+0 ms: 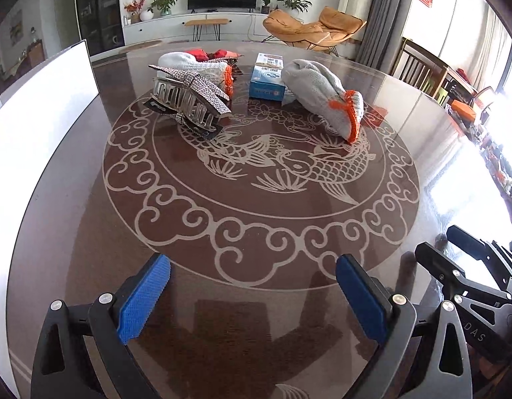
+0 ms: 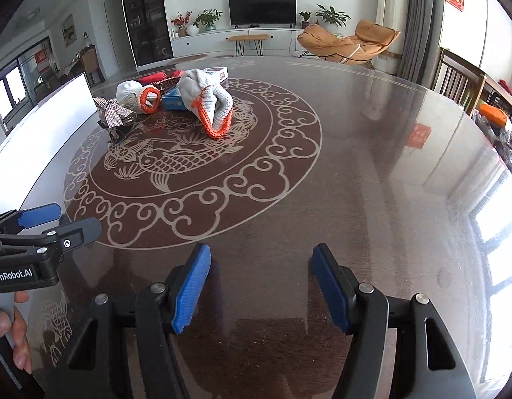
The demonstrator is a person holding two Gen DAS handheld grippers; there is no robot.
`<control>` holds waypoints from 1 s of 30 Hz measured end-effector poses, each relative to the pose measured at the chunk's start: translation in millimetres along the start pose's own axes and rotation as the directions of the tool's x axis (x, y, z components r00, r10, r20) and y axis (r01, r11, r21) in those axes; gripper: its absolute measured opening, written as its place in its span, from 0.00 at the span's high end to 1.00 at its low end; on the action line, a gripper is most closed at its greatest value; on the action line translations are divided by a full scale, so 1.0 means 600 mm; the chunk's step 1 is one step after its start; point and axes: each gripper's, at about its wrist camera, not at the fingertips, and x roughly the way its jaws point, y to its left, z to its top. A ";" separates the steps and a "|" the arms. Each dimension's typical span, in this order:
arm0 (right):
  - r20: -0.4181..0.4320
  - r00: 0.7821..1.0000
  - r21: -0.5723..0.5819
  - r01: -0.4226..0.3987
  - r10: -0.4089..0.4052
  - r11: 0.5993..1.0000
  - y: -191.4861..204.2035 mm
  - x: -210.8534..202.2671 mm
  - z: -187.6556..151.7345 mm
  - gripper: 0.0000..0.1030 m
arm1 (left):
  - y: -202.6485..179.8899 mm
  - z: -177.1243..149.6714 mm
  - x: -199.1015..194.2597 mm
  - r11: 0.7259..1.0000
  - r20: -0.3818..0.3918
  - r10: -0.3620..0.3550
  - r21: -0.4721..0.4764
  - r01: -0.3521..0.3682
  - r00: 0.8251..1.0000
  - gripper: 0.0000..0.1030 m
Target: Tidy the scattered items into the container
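Observation:
On the dark round table (image 1: 256,232) lie a rhinestone hair claw (image 1: 189,99), a grey knit glove with an orange cuff (image 1: 322,93), a second such glove (image 1: 196,66), a blue box (image 1: 267,79) and something red (image 1: 206,54) behind them. A white container (image 1: 40,106) stands at the left edge. My left gripper (image 1: 252,299) is open above bare table, well short of the items. In the right wrist view my right gripper (image 2: 262,287) is open too, with nothing between its pads. The claw (image 2: 114,116), the gloves (image 2: 209,103) and the container (image 2: 46,116) sit far ahead on the left.
The two grippers are side by side: the right gripper (image 1: 447,242) shows at the lower right of the left view, the left gripper (image 2: 73,219) and a person's hand (image 2: 10,326) at the lower left of the right view. Chairs (image 2: 458,79) stand beyond the table's far right edge.

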 end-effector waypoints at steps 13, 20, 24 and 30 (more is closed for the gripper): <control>-0.011 1.000 -0.009 -0.007 0.006 1.000 0.009 0.006 0.004 0.24 | -0.014 0.001 0.013 0.996 0.020 0.039 0.077 -0.040 0.999 0.00; -0.011 1.000 -0.009 -0.007 0.007 1.000 0.010 0.006 0.004 0.24 | -0.014 -0.001 0.013 0.996 0.021 0.037 0.081 -0.038 0.999 0.00; -0.011 1.000 -0.009 -0.007 0.007 1.000 0.010 0.006 0.004 0.24 | -0.014 -0.002 0.012 0.996 0.022 0.035 0.086 -0.037 0.999 0.00; -0.011 1.000 -0.009 -0.007 0.007 1.000 0.009 0.006 0.004 0.24 | -0.015 -0.005 0.011 0.996 0.023 0.035 0.087 -0.037 0.999 0.00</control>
